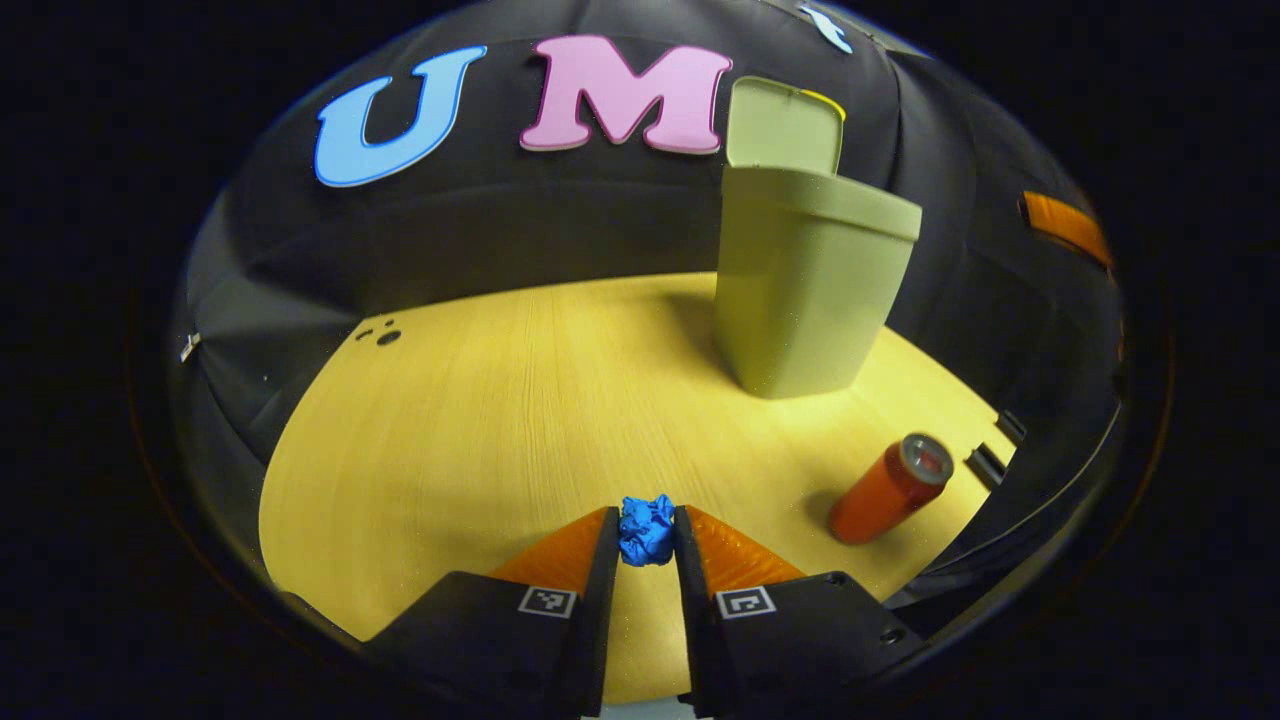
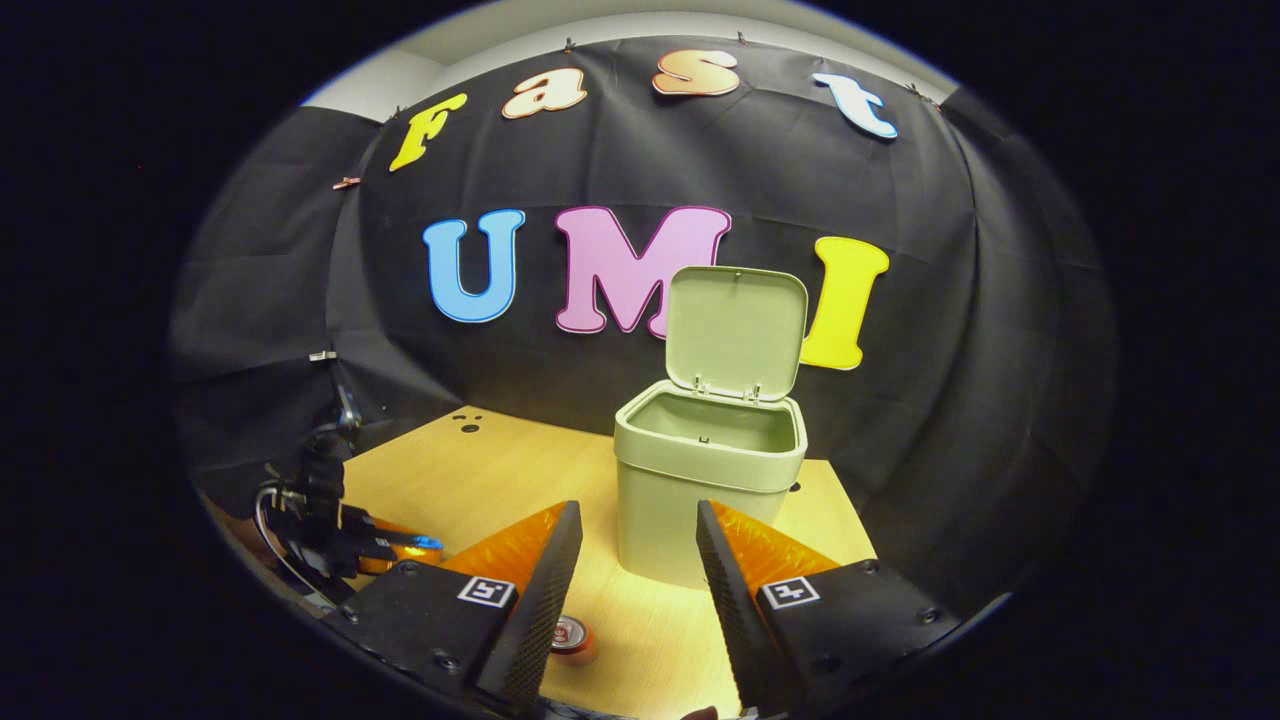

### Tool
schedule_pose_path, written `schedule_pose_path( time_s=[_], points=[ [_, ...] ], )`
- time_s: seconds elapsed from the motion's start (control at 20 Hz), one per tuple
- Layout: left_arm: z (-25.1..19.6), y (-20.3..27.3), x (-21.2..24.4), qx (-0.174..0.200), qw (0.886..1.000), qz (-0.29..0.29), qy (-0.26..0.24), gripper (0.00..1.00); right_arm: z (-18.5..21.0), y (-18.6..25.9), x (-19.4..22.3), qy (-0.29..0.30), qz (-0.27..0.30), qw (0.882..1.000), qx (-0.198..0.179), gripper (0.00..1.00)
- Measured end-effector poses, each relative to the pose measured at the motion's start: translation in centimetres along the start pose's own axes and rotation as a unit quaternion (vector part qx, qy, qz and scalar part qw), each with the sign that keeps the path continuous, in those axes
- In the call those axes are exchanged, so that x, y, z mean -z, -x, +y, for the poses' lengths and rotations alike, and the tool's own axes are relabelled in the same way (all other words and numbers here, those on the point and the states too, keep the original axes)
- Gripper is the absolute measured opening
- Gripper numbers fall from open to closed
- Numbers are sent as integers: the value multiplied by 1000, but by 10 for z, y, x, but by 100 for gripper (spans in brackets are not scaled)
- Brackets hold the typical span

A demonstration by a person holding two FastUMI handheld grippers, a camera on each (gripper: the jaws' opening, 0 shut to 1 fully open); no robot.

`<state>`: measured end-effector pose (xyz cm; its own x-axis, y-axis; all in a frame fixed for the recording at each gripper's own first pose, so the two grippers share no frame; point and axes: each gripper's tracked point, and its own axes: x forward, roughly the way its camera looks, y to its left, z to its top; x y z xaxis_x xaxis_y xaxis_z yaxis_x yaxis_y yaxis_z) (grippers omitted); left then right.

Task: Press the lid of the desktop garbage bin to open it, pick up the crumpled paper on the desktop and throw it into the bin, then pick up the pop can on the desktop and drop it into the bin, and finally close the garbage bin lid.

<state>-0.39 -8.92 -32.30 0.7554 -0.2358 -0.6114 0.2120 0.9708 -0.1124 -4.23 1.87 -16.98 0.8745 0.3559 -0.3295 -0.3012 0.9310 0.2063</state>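
The paper (image 1: 646, 530) was held right at the lens, pinched between both fingers of the left gripper (image 1: 646, 540), low over the table (image 1: 470, 400) — gripped, it seemed, ready for the carry to the bin. Further right, one bin (image 1: 805, 290) was seen standing upright, its lid (image 1: 783, 125) tipped up and back, so the opening step was judged done. Right again, one can (image 1: 888, 488) was left lying on its side, apart from the bin, awaiting its turn. In the right gripper view, the right gripper (image 2: 632, 560) was held wide and empty, facing the bin's open mouth. Counted: one paper, one bin, one can, two grippers.
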Motion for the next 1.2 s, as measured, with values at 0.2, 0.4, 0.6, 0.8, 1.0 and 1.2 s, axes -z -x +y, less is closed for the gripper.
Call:
schedule_pose_path(
  time_s=[0.2, 0.4, 0.6, 0.8, 1.0, 1.2],
  points=[
    [-4, 9, -80, 9, 997, -71, -2, 36, -2, 0, 2, -6, 2, 1000, 5, 74],
    [-12, 19, -151, 22, 991, -133, -4, 36, -6, 0, 2, -10, 1, 1000, 14, 75],
    [-22, 28, -211, 38, 982, -183, -8, 36, -11, 4, 0, -17, -6, 1000, 25, 75],
    [-41, 20, -258, 56, 974, -220, -22, 36, -17, 7, 0, -17, -6, 999, 37, 76],
    [-72, 0, -286, 88, 968, -233, -28, 36, -20, 10, 0, -12, -7, 999, 45, 77],
    [-101, -22, -303, 112, 964, -237, -46, 36, -26, 13, 2, -16, -6, 998, 54, 77]
  ],
)
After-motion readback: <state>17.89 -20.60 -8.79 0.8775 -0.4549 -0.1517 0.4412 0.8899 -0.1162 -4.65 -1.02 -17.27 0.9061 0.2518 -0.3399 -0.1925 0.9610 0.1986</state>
